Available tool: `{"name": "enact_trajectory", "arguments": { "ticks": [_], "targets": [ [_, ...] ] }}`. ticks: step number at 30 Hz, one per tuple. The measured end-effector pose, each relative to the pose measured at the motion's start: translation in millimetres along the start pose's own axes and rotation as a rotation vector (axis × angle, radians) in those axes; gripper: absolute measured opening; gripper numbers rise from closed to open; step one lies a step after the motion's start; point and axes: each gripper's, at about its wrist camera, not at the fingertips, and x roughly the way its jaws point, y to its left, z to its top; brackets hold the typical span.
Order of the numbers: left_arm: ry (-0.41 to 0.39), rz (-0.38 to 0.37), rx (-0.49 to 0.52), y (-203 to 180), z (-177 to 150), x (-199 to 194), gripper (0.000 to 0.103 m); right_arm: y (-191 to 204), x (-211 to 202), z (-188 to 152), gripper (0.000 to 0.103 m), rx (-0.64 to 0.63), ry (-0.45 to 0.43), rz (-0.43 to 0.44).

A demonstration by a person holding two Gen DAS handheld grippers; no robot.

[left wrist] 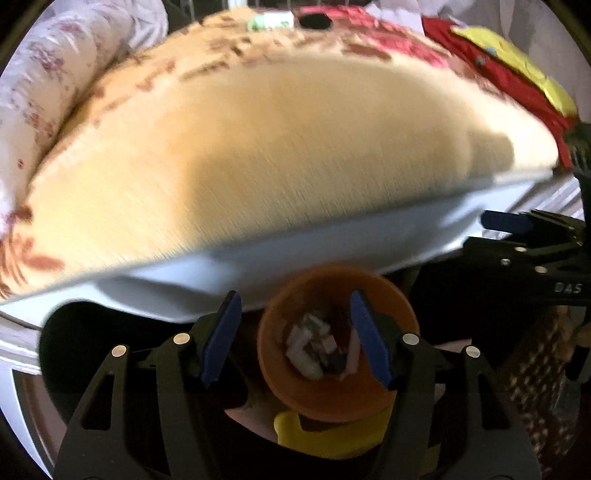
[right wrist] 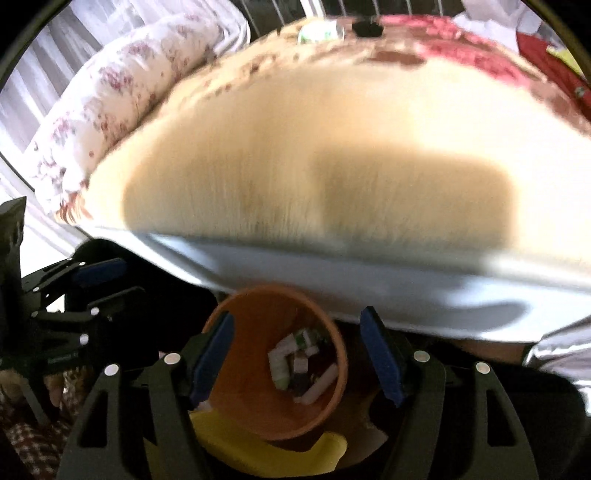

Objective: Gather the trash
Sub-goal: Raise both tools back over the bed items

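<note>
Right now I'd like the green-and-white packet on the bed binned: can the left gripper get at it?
Probably yes: the left gripper has open, empty jaws, and the packet lies uncovered across the blanket.

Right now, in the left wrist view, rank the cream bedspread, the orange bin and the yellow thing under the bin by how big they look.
1. Cream bedspread, filling most of the view.
2. Orange bin, though it sits near the camera, so its size is unsure.
3. Yellow thing, partly hidden under the bin.
</note>
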Motion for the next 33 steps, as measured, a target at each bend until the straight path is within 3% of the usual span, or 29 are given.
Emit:
{"name": "enact_trajectory", "arguments": {
  "ticks": [6, 12, 18, 24, 29, 33],
  "targets": [
    [-0.122, 0.034, -0.053, 26.4, 60.9, -19.2, 0.061, -10.7, -45.1, 44.2, 0.076, -0.050, -0.179, -0.029],
    [-0.216, 0.067, -0.094, 39.4, 150.5, -16.1, 0.062, -22.4, -66.5, 86.4, 0.082, -0.068, -0.345, -0.089],
    [-0.266, 0.051, -0.106, 44.2, 232.2, 13.4, 0.065, -45.3, -64.1, 112.2, 0.082, -0.043, -0.392, -0.083],
    [-0.278, -0.021, -0.134, 49.6, 297.2, 52.0, 0.065, -62.1, -53.0, 123.2, 0.082, -0.049, -0.392, -0.107],
    [-0.314, -0.057, -0.002, 48.6, 351.6, 76.0, 0.065, -78.5, -50.9, 131.4, 0.082, -0.031, -0.396, -0.098],
    [-0.288, -0.107, 0.206, 48.6, 388.3, 98.8, 0.065, -90.2, -51.1, 135.3, 0.084, -0.009, -0.401, -0.069]
  ]
}}
